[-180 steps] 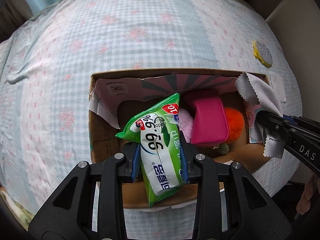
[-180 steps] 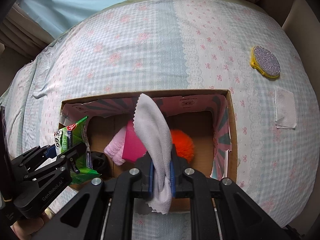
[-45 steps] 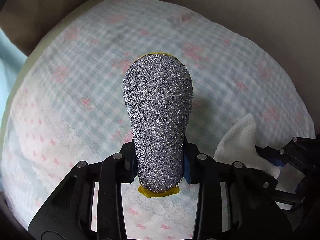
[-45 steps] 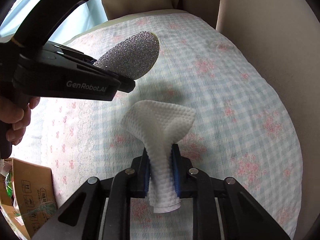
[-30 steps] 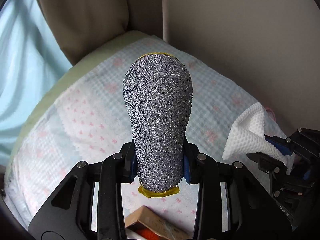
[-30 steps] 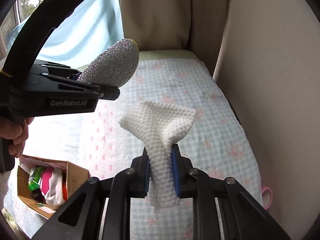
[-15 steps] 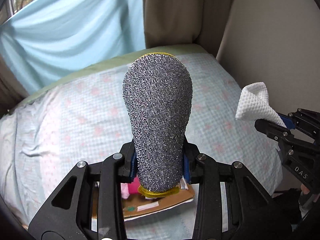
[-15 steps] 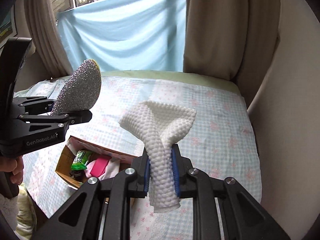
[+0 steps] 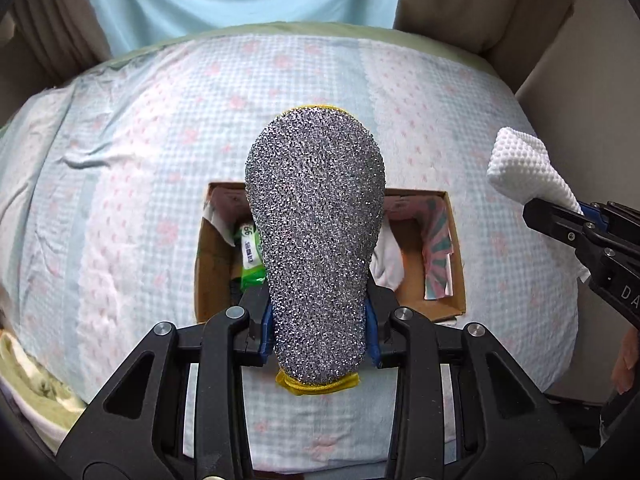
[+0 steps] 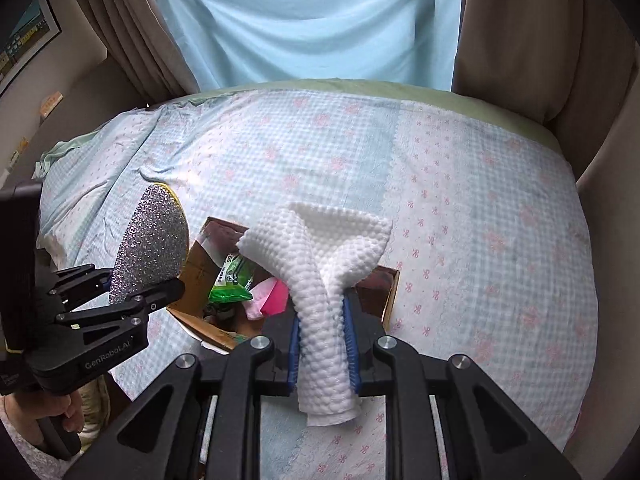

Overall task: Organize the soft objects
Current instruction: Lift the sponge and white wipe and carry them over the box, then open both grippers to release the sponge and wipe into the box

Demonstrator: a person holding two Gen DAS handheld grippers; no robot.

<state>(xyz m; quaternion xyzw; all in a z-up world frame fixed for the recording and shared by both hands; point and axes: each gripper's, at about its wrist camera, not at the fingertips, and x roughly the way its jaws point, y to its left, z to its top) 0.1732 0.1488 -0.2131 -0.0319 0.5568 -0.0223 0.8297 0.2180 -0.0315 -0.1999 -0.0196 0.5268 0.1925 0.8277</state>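
Surface: a bed (image 9: 168, 128) under a pale blue checked cover with pink flower and bow prints, creased at the left.
Room: brown curtains (image 10: 132, 40) at far left, a light blue sheet (image 10: 312, 20) hanging across the far middle, a beige curtain (image 10: 520, 32) at far right; a framed picture (image 10: 24, 40) on the left wall.
Left gripper (image 9: 319, 332): clamped on a silver glitter scrub pad (image 9: 316, 240) with a yellow edge, held upright in the air above the bed.
Box: an open cardboard box (image 9: 456, 264) sits on the cover in the near middle, below both grippers.
Box contents: a green wipes packet (image 10: 231, 280) at the left, a pink pouch (image 10: 276, 294) in the middle, a white cloth (image 9: 390, 260) further right; a striped paper lining (image 9: 438, 248) on the right wall.
In the way: from the left wrist camera the scrub pad hides the middle of the box; from the right wrist camera the held cloth covers its right part.
Right gripper (image 10: 322, 348): pinching a white dimpled cloth (image 10: 320, 272), its upper end fanning wide, its lower end hanging out below the fingers.
Hands: a person's hand (image 10: 52, 412) holds the left gripper's handle at near left.
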